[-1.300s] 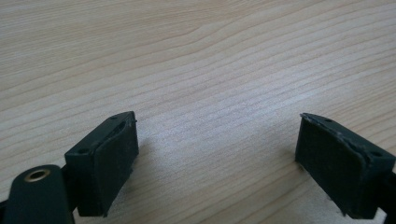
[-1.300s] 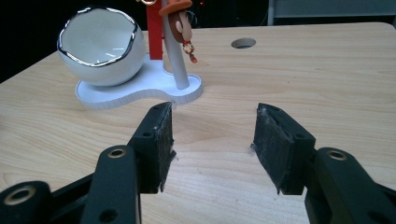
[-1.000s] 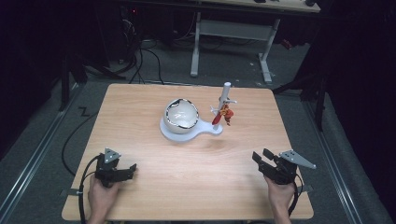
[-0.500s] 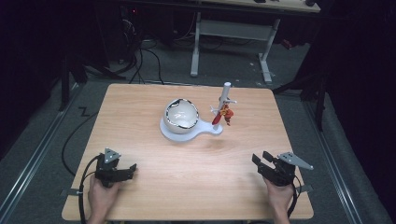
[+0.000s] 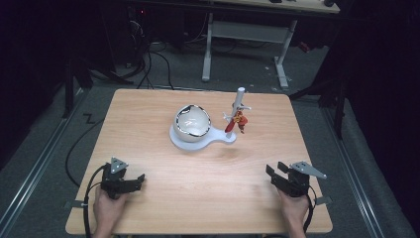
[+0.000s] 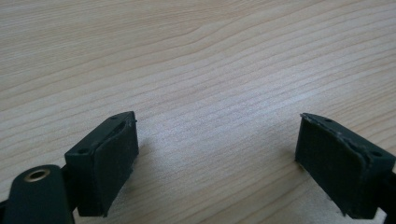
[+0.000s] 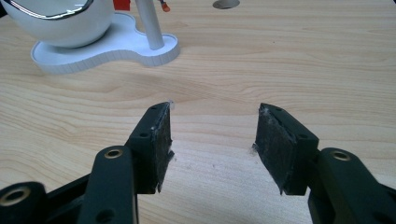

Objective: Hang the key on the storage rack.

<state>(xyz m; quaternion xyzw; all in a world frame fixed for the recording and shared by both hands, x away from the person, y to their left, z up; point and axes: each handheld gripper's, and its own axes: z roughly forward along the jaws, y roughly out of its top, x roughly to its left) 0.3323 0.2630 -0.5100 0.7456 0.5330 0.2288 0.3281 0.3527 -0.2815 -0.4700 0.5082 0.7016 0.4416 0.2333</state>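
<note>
Resting released on the desk point(image 5: 208, 198), both claws, left point(image 5: 140, 179) and right point(image 5: 271, 173), are risking toppling the bowl point(image 5: 192, 120) off its stand point(image 5: 218, 139) if reaching carelessly

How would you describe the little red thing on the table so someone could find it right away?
Start at the wooden table, then find the white base near its middle, which carries a round white bowl and an upright white post. The small red figure hangs on that post, the one brightly coloured item there.
</note>
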